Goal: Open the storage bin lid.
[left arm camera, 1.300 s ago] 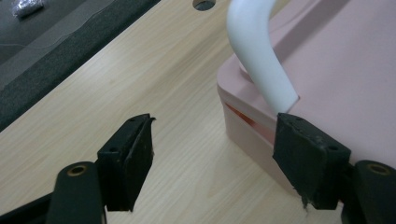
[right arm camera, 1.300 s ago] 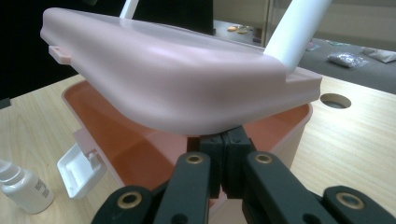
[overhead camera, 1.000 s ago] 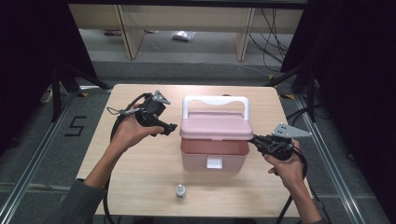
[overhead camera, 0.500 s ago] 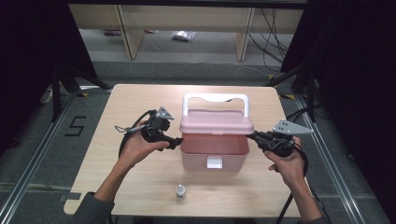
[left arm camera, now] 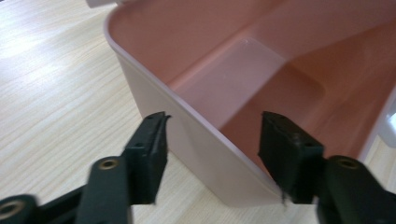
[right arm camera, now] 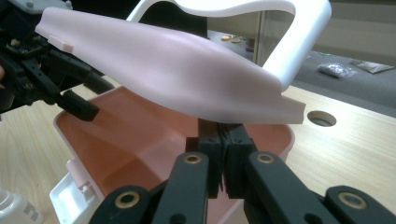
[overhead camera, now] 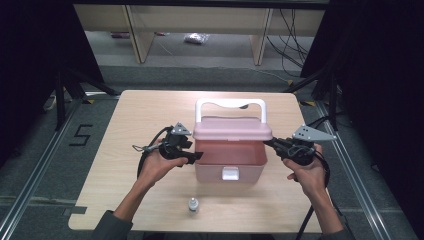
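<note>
Now the closed right gripper [right arm camera: 223, 154] props the lid [right arm camera: 168, 70]; open left gripper [left arm camera: 212, 154], at nine o'clock, should clamp the box [left arm camera: 196, 140] wall.

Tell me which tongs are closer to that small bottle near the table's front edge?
Left. The left tongs sit at the pink box's left wall, just up and left of the small bottle. The right tongs are under the raised lid on the box's far side.

A black figure "5" [overhead camera: 81, 135] is marked on the grey floor, left of the light wooden desk [overhead camera: 150, 110] (no other writing can be read anywhere).
</note>
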### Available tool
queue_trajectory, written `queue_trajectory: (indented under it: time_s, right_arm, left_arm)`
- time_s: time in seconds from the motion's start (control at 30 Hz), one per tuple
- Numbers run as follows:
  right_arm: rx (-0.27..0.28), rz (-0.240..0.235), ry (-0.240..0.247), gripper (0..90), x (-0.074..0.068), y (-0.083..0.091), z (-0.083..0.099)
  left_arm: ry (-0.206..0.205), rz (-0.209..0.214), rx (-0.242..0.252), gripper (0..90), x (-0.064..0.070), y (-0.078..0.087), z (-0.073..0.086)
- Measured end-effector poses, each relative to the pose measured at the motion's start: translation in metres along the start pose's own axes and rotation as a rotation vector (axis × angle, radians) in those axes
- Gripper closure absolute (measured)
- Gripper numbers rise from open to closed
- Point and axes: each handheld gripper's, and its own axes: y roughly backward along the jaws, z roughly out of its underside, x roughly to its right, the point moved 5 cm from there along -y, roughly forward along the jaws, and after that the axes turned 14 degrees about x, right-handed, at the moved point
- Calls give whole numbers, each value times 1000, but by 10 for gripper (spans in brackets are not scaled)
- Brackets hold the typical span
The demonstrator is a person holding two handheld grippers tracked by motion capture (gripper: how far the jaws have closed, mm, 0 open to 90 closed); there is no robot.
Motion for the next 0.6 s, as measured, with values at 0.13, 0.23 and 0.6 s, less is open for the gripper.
queue_trajectory:
  time_s: [0.13,0.23,0.6]
  right_arm:
    - [16,7,21,887,3,-3,-3]
    - [6,18,31,887,4,-2,-6]
    - [49,20,48,889,10,-12,-20]
  left_arm:
    - [-25,-10,8,467,4,-1,2]
    - [-28,-22,11,476,5,-1,3]
    - [-27,-47,13,524,9,2,4]
